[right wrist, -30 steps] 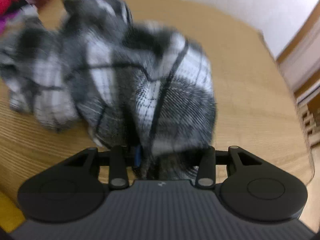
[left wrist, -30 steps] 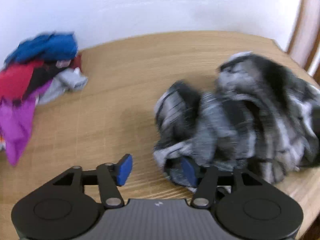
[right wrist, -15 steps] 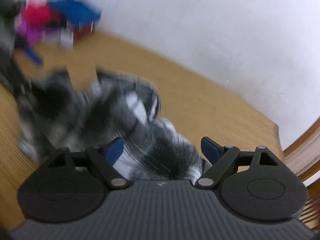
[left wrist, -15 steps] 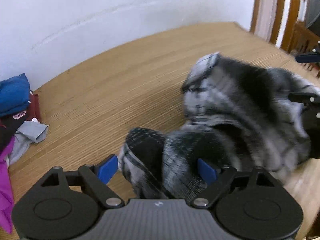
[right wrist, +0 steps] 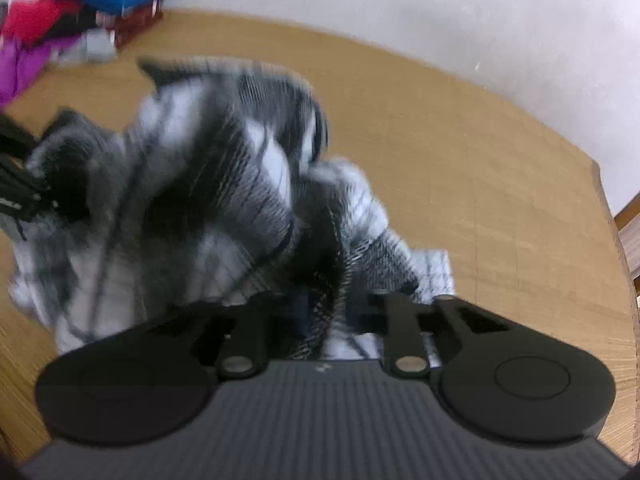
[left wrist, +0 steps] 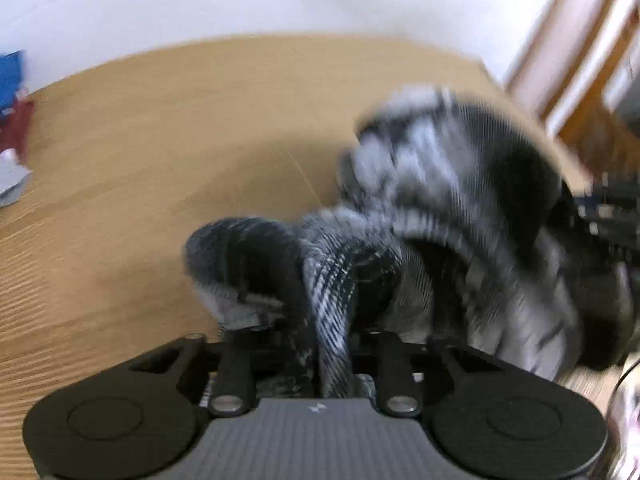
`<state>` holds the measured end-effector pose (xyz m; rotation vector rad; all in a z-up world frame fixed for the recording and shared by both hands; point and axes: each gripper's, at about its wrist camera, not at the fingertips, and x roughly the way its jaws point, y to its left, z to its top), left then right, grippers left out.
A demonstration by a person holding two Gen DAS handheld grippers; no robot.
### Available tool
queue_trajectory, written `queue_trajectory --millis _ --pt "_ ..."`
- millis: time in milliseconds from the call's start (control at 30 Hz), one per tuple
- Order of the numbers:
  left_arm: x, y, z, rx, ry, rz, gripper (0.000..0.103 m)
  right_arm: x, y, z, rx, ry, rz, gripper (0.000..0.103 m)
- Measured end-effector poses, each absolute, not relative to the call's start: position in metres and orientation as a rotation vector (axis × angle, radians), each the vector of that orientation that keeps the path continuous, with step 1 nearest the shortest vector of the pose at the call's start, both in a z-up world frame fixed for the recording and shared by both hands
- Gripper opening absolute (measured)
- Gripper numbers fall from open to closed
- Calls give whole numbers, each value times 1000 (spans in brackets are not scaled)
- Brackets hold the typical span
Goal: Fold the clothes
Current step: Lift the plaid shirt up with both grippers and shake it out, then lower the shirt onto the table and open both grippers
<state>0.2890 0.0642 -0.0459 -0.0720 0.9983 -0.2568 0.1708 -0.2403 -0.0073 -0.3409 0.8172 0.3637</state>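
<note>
Where left shows little, right shows clothes pile

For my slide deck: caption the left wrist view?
Left hand-held gripper closing on a bunched plaid garment atop the wooden table.

The light wooden table lies bare on the far and right sides of the crumpled black-and-white plaid garment, open for passing. Beyond the garment's far-left side, a heap of blue, red and purple clothes blocks the corner by the white wall.
</note>
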Motion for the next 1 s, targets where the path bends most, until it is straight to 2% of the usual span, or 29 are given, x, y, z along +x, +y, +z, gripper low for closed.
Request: queue_trajectory --millis 200,400,533,633,667,700,767,867,933,1000 --pt "266 128 64 -64 722 -59 19 193 -206 89 -308 497 481 14" --pt "182 178 194 60 361 232 20 220 -177 208 -368 94 519 14" --pt "114 189 227 108 277 319 22 219 -178 240 -406 -165 469 14" --pt "81 173 197 153 380 303 36 215 -194 218 -421 -208 472 18" --pt "72 166 180 168 434 295 45 219 -199 202 -433 -163 481 26" --pt "66 159 157 173 499 286 60 223 -203 179 -475 -95 473 35" --pt "57 143 106 162 642 264 75 231 -211 130 -568 46 450 82" --pt "46 126 36 89 852 224 74 233 -227 45 -742 261 375 85" --pt "38 125 11 36 925 205 73 228 -239 0 -803 395 343 85" --pt "37 131 -2 8 971 188 74 216 -251 -21 -771 487 380 85"
